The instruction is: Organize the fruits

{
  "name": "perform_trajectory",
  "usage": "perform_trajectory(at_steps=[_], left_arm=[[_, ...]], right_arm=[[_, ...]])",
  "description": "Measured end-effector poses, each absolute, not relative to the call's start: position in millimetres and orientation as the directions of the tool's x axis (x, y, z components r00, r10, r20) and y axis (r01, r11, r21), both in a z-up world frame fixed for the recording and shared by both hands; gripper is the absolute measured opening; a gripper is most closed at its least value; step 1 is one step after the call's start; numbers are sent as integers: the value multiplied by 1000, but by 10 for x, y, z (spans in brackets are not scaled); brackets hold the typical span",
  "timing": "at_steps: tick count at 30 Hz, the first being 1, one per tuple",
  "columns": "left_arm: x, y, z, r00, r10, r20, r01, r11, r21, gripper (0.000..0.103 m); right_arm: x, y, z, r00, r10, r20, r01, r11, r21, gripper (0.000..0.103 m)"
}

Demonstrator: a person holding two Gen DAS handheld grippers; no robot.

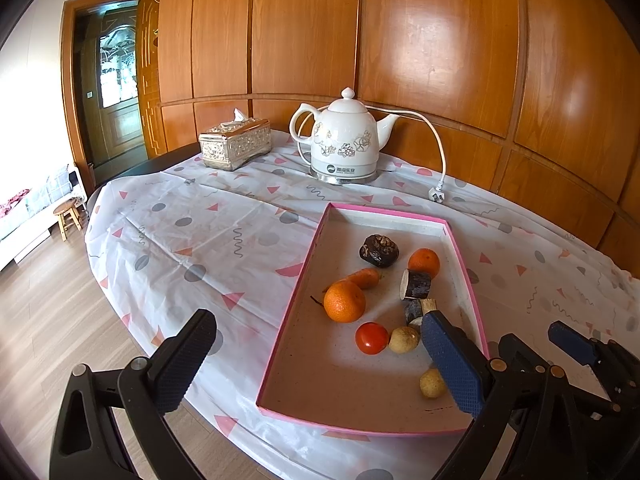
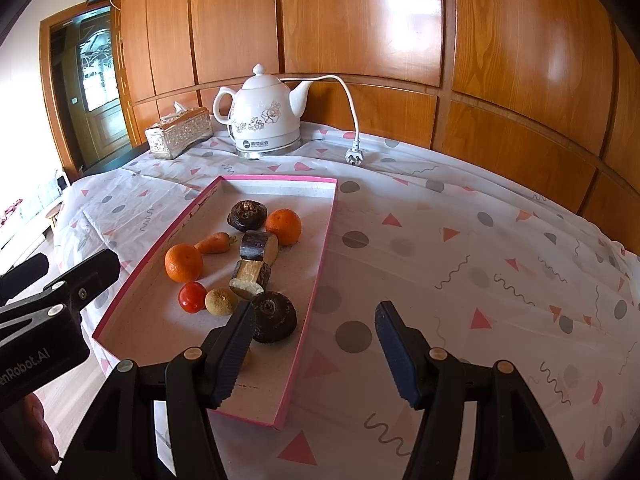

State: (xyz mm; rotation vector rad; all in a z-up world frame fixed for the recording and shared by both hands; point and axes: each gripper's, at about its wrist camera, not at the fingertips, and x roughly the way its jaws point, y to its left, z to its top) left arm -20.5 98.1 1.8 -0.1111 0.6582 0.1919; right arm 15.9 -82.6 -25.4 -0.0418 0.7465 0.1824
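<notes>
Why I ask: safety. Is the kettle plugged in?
Unplugged: the kettle cord's plug lies loose on the tablecloth.

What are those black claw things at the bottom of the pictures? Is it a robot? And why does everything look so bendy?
It is not a robot. A person holds a two-finger grabber in each hand, and each grabber carries a small camera with a very wide lens, which bends straight lines. One picture looks along the left gripper, the other along the right gripper. Both stand open and hold nothing.

On the table, under a dotted tablecloth, lies a pink-edged tray. In it are two oranges, a small carrot, a red tomato, a little tan round fruit, another like it, two dark round lumps that I cannot name, and two cut dark-skinned stalk pieces. Behind stand a white kettle and a tissue box.
</notes>
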Motion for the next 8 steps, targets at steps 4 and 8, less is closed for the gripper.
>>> perform_trajectory(at_steps=[4, 8], left_arm=[[-212, 972, 13, 777, 135, -615, -204, 978, -42, 103], [-209, 967, 7, 776, 134, -616, -204, 978, -44, 103]], right_arm=[[159, -828, -255, 718, 151, -679, -179, 983, 29, 63], [163, -884, -250, 722, 154, -675, -168, 985, 46, 63]])
